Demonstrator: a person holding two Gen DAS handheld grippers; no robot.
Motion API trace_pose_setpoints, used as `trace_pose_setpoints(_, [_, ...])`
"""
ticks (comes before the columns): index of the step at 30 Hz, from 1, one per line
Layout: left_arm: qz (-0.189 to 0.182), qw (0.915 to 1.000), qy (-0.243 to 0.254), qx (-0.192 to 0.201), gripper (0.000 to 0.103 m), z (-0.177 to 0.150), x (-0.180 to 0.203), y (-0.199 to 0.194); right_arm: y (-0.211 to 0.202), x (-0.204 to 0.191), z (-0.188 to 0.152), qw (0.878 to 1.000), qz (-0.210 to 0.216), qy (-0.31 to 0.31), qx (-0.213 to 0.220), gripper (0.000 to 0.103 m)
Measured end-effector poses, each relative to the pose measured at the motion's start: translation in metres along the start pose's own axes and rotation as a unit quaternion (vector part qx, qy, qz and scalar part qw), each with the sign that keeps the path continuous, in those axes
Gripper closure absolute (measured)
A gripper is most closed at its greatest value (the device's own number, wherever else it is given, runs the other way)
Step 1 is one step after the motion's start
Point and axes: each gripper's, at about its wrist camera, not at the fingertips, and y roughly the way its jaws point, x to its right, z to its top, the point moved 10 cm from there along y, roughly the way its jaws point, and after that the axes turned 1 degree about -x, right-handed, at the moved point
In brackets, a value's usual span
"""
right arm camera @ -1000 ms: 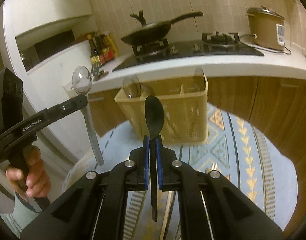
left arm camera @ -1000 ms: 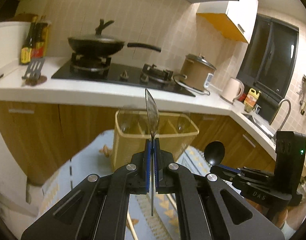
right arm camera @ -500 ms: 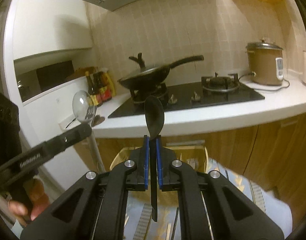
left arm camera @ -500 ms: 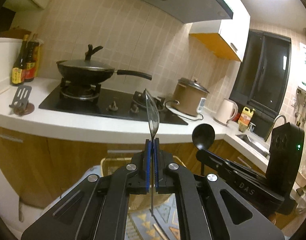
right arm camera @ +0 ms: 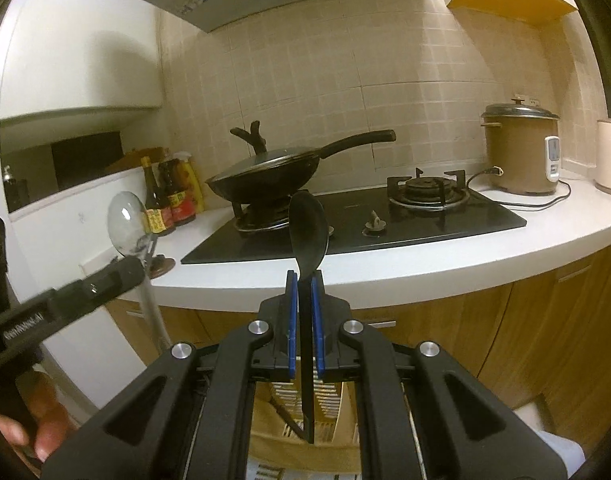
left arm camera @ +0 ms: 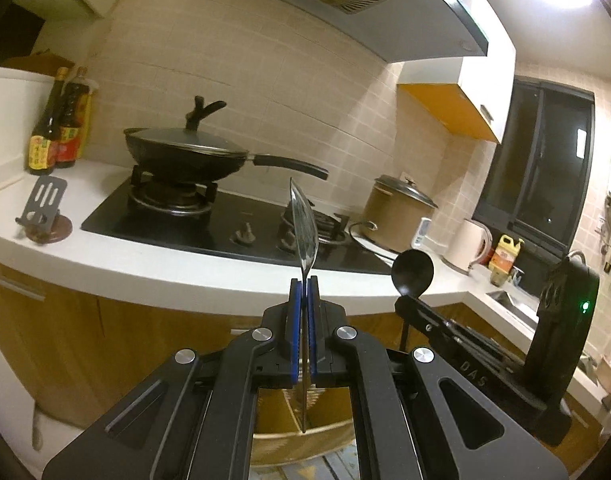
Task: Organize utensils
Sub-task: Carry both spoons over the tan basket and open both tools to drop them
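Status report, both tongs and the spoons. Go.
Left tongs shut on metal spoon, bowl up. Right tongs shut on black spoon, bowl up. Basket below both. Nothing in the way.

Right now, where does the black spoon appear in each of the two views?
Left wrist view: the black spoon is at right of centre, held by the right gripper.
Right wrist view: it stands at centre, bowl up, clamped between the blue pads.
Shared landmark: the lidded wok on the stove.
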Motion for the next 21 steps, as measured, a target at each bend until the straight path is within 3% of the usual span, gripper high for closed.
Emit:
trace_pose_setpoints(9, [0.022,0.9997,0.012,0.004,0.102,-0.001,-0.016,0.016,0.022,0.004,-0.003,1.0,-0.012,-0.002,0.003,0.098])
trace_pose_setpoints(21, [0.037,0.9986,0.038,-0.008,0.102,-0.032,-0.025,0.029,0.028,0.013,-0.031,1.0,-0.012,0.01,-0.005,0.098])
